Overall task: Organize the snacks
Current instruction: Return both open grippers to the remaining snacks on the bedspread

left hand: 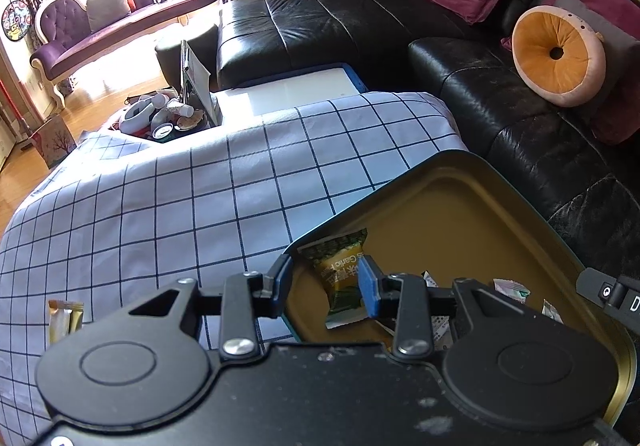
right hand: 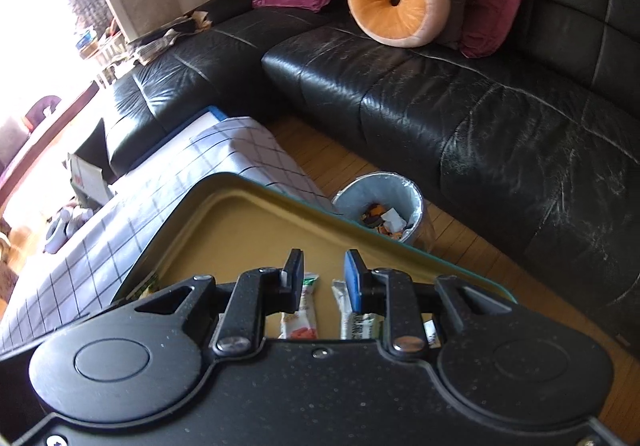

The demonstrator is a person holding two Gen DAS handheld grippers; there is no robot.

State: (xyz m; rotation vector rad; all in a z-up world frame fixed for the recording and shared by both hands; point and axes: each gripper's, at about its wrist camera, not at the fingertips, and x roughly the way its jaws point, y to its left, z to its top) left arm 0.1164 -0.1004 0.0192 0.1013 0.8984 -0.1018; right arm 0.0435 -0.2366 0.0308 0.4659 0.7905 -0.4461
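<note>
Closest in, the left gripper [left hand: 326,284] straddles the near wall of the gold-lined tin [left hand: 460,182], one blue pad outside and one inside. The jaws stand at a narrow gap, and whether the pads actually pinch the wall I can't tell, but it reads as a steadying hold so the tin doesn't slide on the cloth. Just beyond its inner pad lies a green garlic-snack packet [left hand: 340,266], flat on the tin floor.

Over to the right gripper [right hand: 322,274], hovering above the same tin [right hand: 224,214]. Its jaws are parted narrowly with nothing between them, and two packets sit right below: a white-and-orange packet [right hand: 302,320] and a pale grey one [right hand: 352,320]. That looks like a fresh drop-off.

Further out, one gold wrapper [left hand: 66,320] waits on the checked tablecloth [left hand: 180,186], outside the tin, probably next to go in. Beyond the table edge stands a lined waste bin [right hand: 384,214], then the black leather sofa [right hand: 500,118] with its round orange cushion [right hand: 394,4].
</note>
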